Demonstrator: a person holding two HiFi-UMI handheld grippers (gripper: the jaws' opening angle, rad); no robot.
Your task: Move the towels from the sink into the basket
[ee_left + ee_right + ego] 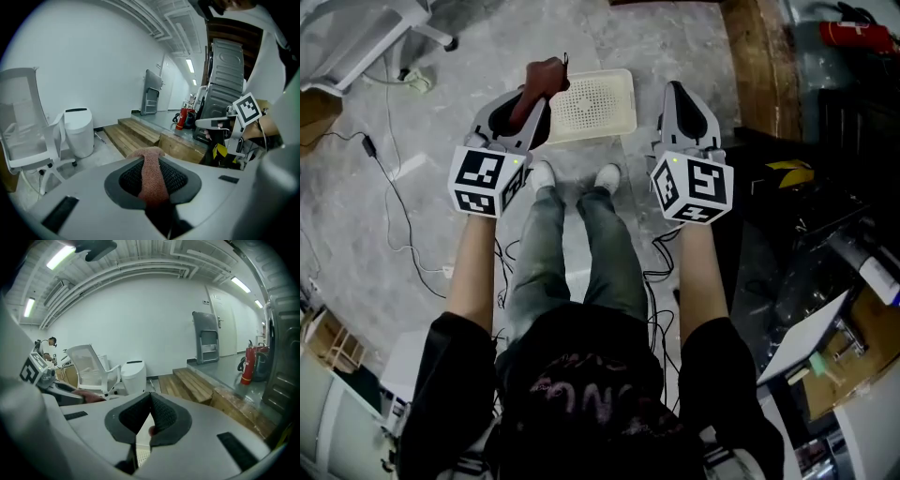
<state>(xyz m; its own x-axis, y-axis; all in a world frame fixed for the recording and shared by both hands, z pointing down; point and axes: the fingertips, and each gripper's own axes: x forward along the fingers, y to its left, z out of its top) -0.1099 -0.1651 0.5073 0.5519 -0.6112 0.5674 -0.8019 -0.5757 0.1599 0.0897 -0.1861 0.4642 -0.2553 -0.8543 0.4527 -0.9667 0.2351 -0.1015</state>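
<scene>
- Fingers of the left gripper are clamped on a reddish-brown towel. In the left gripper view the cloth runs as a narrow strip between the two pads and sticks out beyond the tips.
- Fingers of the right gripper are together at the tips, like a closed beak. I see no towel in them. A small pinkish spot shows low in the gap, and I cannot tell what it is.
- In the head view the towel is at the left edge of the white perforated basket. The basket stands on the grey floor, just in front of the person's white shoes. I cannot tell whether the cloth already touches the rim.
- My right gripper is at the right edge of the basket.
- The bottom of the basket that I can see is bare, so I judge that no towel lies in it yet. Its left side is covered by my left gripper.
- The sink is in no view, so I cannot say how many towels wait there.
- I judge that this is the delivery of one towel, almost complete. What is left is to bring it fully over the basket and release it, then return for any others.
</scene>
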